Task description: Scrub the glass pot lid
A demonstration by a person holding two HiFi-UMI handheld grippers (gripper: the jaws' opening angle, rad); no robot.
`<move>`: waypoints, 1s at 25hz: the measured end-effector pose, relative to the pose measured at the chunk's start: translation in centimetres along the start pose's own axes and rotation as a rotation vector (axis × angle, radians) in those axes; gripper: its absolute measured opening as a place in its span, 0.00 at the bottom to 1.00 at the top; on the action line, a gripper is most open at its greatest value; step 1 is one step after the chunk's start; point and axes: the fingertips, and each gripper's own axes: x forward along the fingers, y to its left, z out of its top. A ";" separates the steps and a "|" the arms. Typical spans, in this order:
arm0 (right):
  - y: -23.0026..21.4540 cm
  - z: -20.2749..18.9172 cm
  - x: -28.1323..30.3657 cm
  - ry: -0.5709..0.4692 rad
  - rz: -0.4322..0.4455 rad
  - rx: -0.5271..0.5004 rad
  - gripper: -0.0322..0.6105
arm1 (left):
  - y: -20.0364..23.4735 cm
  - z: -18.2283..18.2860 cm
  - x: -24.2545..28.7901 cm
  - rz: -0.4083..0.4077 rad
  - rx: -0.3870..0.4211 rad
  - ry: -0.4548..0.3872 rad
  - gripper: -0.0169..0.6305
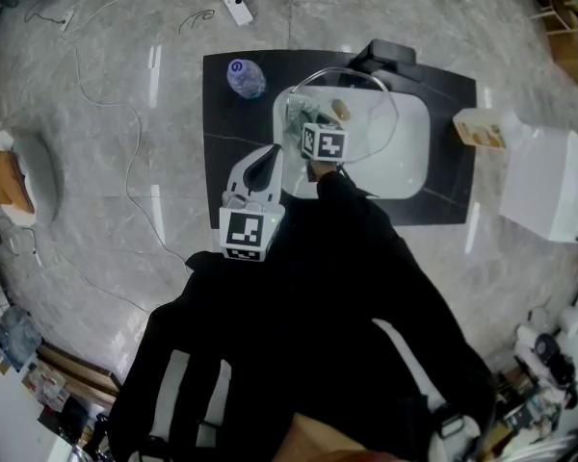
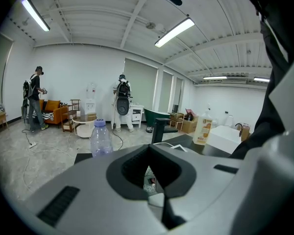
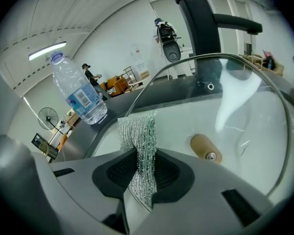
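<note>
The glass pot lid (image 1: 371,114) with a metal rim and a tan knob (image 1: 340,111) stands tilted in the white sink (image 1: 414,179). My right gripper (image 1: 304,126) reaches into the sink's left part and is shut on a silvery mesh scrub cloth (image 1: 296,114). In the right gripper view the cloth (image 3: 139,136) sticks up from between the jaws of the right gripper (image 3: 142,173), just in front of the lid (image 3: 250,106) and its knob (image 3: 206,148). My left gripper (image 1: 270,154) hovers at the sink's left rim, apart from the lid. The left gripper (image 2: 149,173) has its jaws together on nothing.
A black faucet (image 1: 390,56) stands behind the sink on a black counter (image 1: 231,123). A plastic water bottle (image 1: 246,77) is at the counter's back left, a soap bottle (image 1: 480,128) and a white box (image 1: 554,186) to the right. Cables and a power strip (image 1: 238,10) lie on the floor.
</note>
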 end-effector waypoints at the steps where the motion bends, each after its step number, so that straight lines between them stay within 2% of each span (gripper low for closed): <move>1: 0.0 0.0 0.0 0.002 -0.003 0.003 0.17 | 0.0 0.0 0.0 0.000 0.000 0.000 0.03; 16: -1.2 -0.2 0.1 0.016 -0.041 0.016 0.17 | -0.1 0.2 -0.1 0.007 -0.019 -0.006 0.03; 20: -1.8 0.0 -0.2 0.015 -0.043 0.020 0.17 | -0.1 0.1 -0.1 0.000 0.011 0.004 0.03; 25: -2.8 0.2 -0.4 0.011 -0.056 0.023 0.17 | -0.2 0.2 -0.1 -0.001 0.007 -0.001 0.03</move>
